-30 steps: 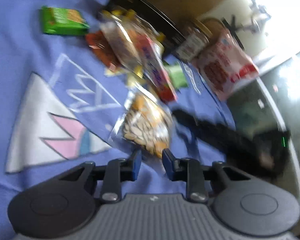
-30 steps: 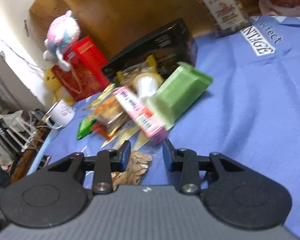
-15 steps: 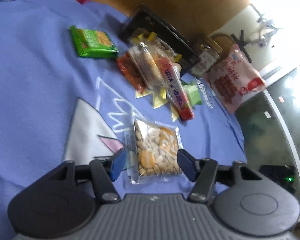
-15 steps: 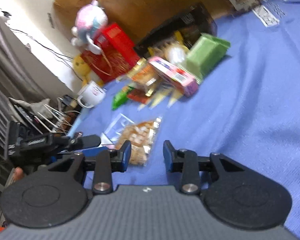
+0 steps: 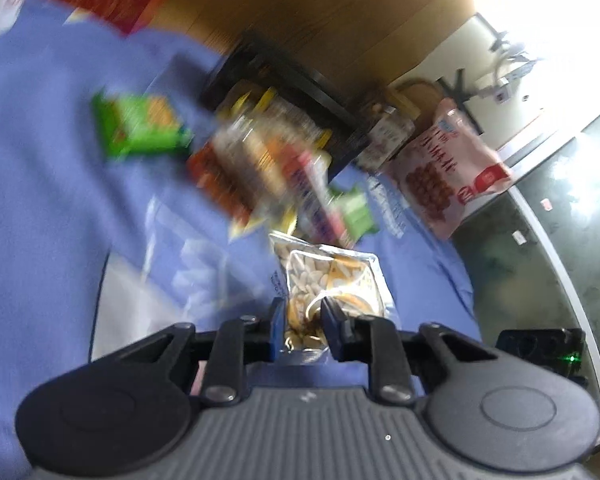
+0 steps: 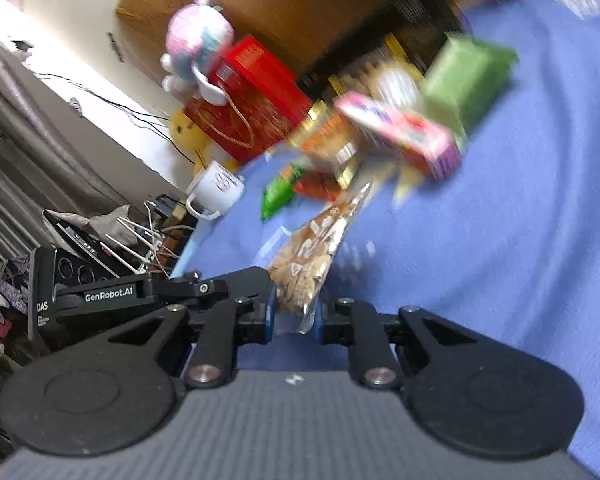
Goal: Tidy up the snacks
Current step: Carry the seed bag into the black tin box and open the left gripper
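My left gripper (image 5: 302, 326) is shut on the near end of a clear packet of seeds (image 5: 330, 276), which it holds above the blue cloth (image 5: 40, 220). In the right wrist view the same seed packet (image 6: 316, 248) hangs edge-on from the left gripper (image 6: 272, 292) just ahead of my right gripper (image 6: 296, 320), whose jaws stand a little apart with nothing gripped. A blurred pile of snacks (image 5: 260, 160) lies behind: a green packet (image 5: 140, 128), a pink box (image 6: 400, 136), a green box (image 6: 468, 76).
A black tray (image 5: 284, 80) stands behind the pile by a wooden wall. A jar (image 5: 384, 136) and a pink-white bag (image 5: 444, 168) stand at the right. A red box (image 6: 256, 96), plush toy (image 6: 198, 44) and white mug (image 6: 216, 190) sit at the cloth's edge.
My left gripper closed on the seed packet and lifted it off the cloth. Both cameras swung; the right gripper came up close behind the lifted packet.
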The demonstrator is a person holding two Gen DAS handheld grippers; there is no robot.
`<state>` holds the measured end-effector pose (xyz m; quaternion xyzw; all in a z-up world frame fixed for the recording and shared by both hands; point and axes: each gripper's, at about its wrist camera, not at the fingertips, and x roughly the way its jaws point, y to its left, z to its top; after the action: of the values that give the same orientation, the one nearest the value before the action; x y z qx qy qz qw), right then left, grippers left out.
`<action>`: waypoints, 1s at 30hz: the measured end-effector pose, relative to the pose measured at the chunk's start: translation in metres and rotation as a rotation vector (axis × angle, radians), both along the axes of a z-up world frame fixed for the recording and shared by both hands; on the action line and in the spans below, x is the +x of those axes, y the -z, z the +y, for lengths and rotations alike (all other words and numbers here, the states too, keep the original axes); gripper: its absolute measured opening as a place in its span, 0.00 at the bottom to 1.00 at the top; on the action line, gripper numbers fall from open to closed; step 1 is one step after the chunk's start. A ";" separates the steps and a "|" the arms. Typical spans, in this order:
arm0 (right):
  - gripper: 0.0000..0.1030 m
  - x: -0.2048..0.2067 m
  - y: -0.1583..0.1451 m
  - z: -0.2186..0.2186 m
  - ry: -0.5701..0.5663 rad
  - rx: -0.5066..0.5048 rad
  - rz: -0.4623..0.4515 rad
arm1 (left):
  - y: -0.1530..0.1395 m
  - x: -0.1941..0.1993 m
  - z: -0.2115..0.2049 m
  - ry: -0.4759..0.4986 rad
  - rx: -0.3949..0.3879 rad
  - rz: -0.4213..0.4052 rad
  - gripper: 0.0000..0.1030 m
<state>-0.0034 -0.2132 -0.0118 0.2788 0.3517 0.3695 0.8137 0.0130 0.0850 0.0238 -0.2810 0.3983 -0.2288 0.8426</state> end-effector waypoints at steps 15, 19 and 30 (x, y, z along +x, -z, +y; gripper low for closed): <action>0.23 0.206 -0.058 0.002 0.114 -0.041 -0.054 | -0.062 0.210 -0.042 -0.068 0.157 -0.101 0.23; 0.37 0.227 -0.055 0.009 0.162 -0.123 -0.035 | -0.049 0.230 -0.048 -0.068 0.170 -0.066 0.23; 0.41 0.128 -0.031 -0.059 0.227 -0.090 -0.163 | -0.037 0.130 -0.001 -0.102 0.113 -0.162 0.34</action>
<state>0.1247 -0.2723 0.0197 0.2490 0.2668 0.2802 0.8879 0.1431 0.0837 0.0609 -0.2334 0.3263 -0.1848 0.8972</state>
